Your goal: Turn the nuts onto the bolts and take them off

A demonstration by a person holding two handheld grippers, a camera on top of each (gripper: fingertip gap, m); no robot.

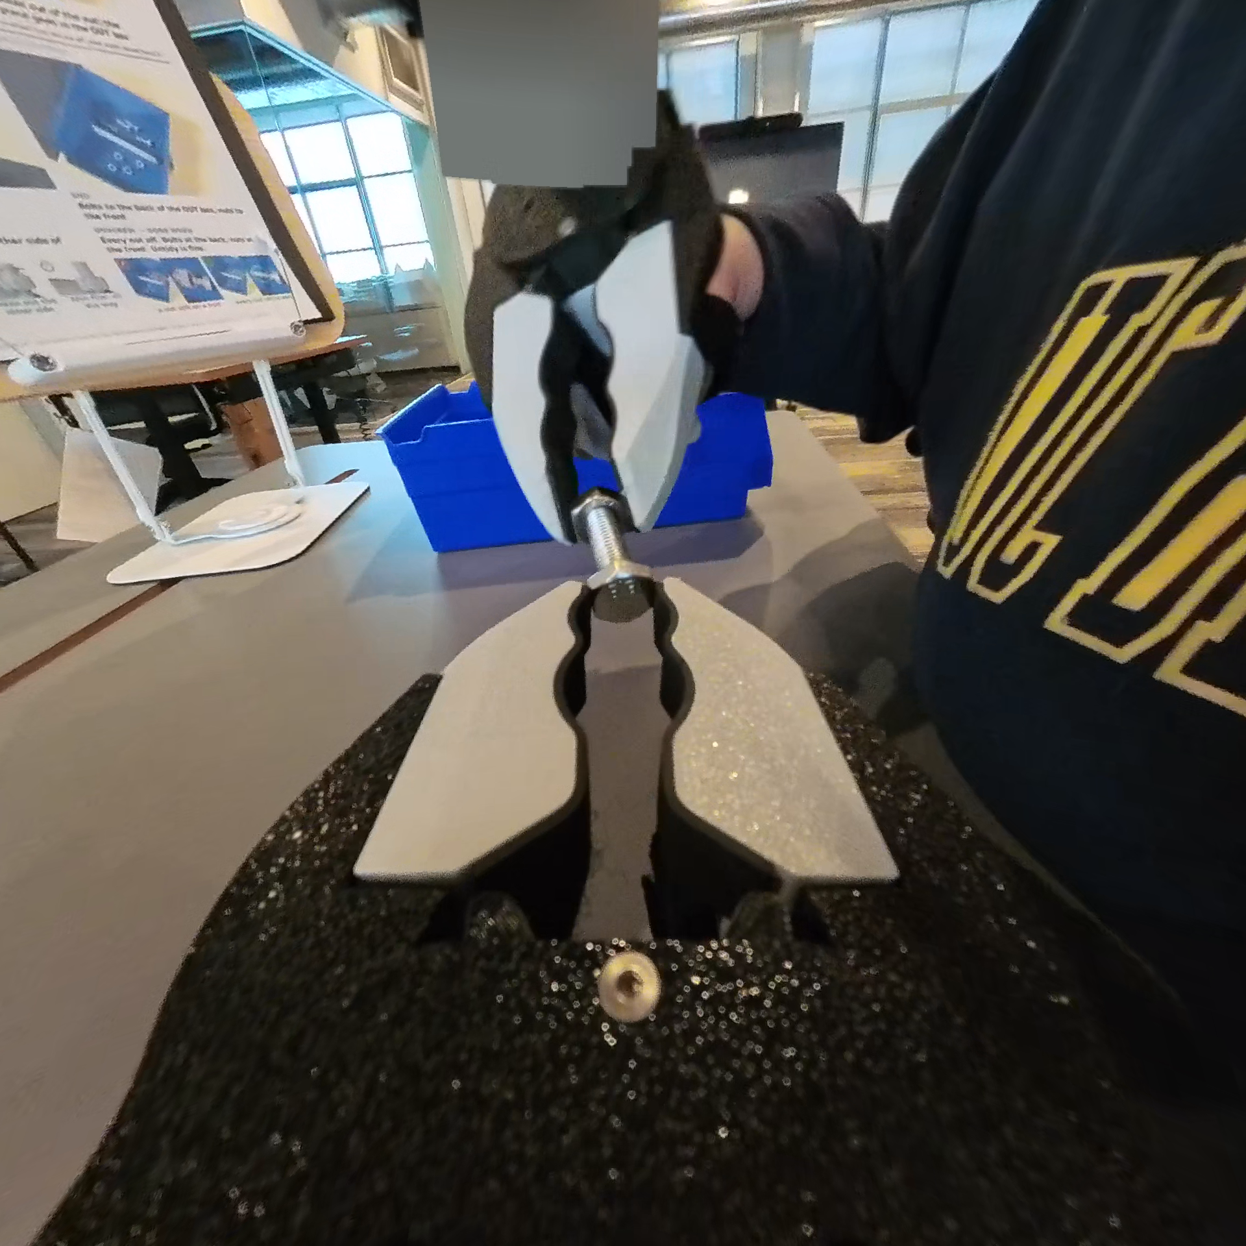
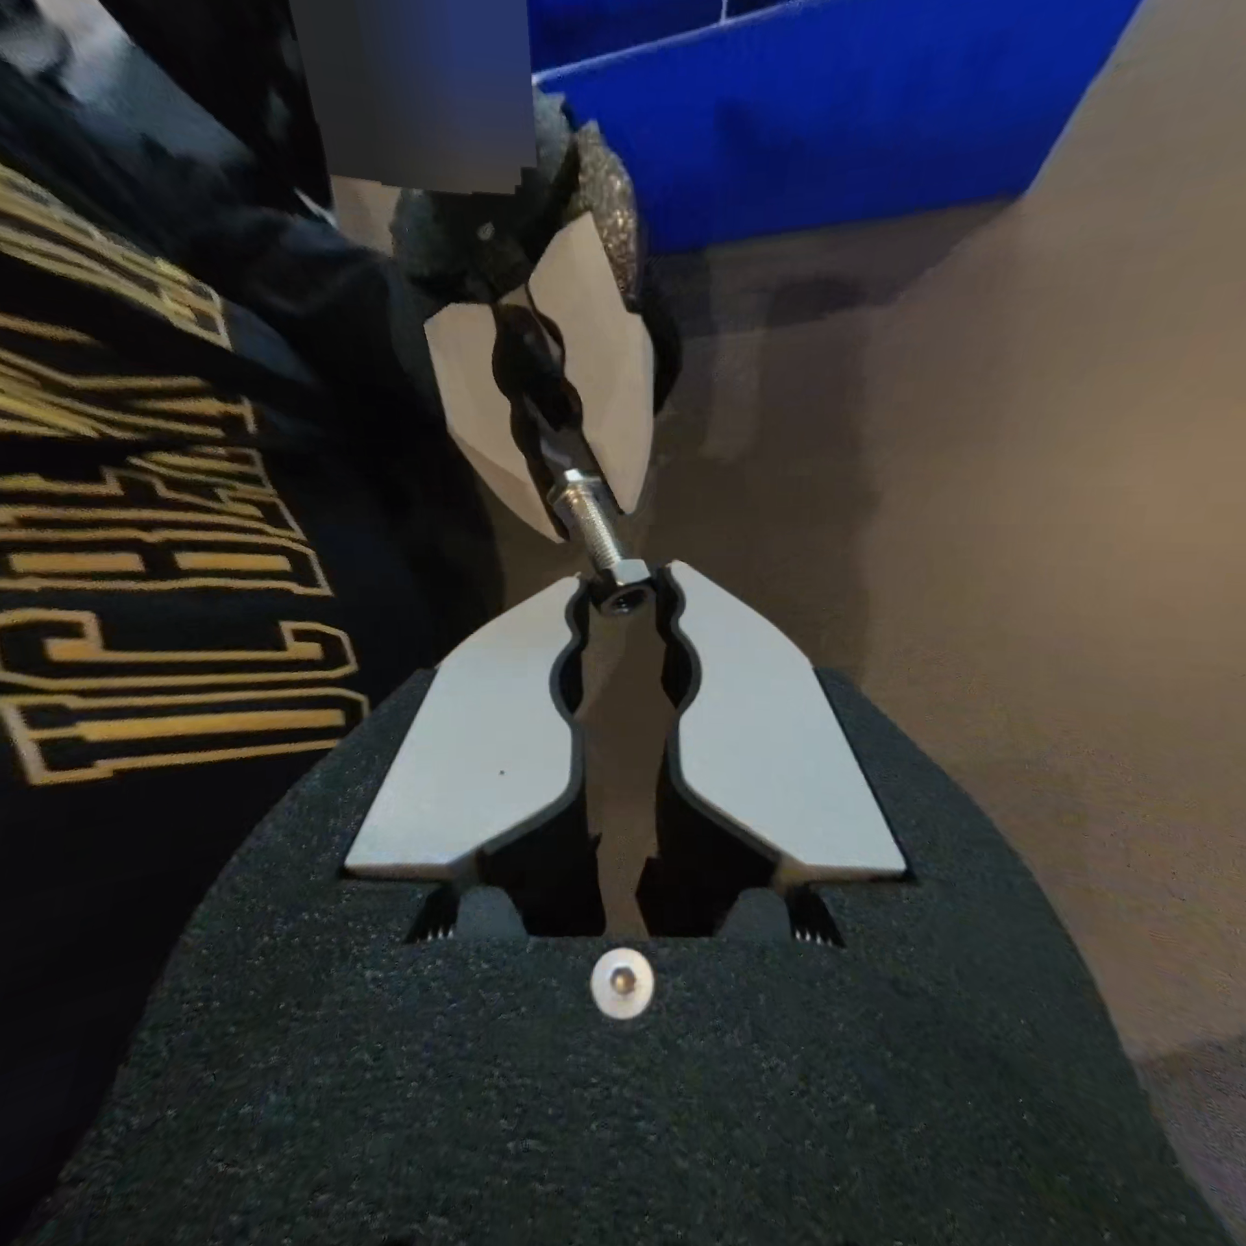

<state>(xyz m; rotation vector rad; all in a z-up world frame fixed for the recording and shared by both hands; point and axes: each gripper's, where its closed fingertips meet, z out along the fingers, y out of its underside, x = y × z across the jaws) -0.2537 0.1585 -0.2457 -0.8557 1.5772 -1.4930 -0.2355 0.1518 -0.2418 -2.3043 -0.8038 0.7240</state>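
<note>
Clamped by its head in left gripper (image 1: 620, 595) so bolt (image 1: 607, 547) cannot spin; nut (image 2: 620, 592) pinched in right gripper (image 2: 624, 581), in line at thread tip, likely for turning, above table (image 1: 202, 674).

Silver bolt (image 1: 602, 539) tilted midair, nut (image 2: 621, 585) on tip.

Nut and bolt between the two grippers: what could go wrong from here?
The nut sits at the very end of the bolt, pinched only by the right gripper's tips; it might slip and drop onto the table. The left gripper grips just the bolt's head, so twisting could tilt it.
</note>
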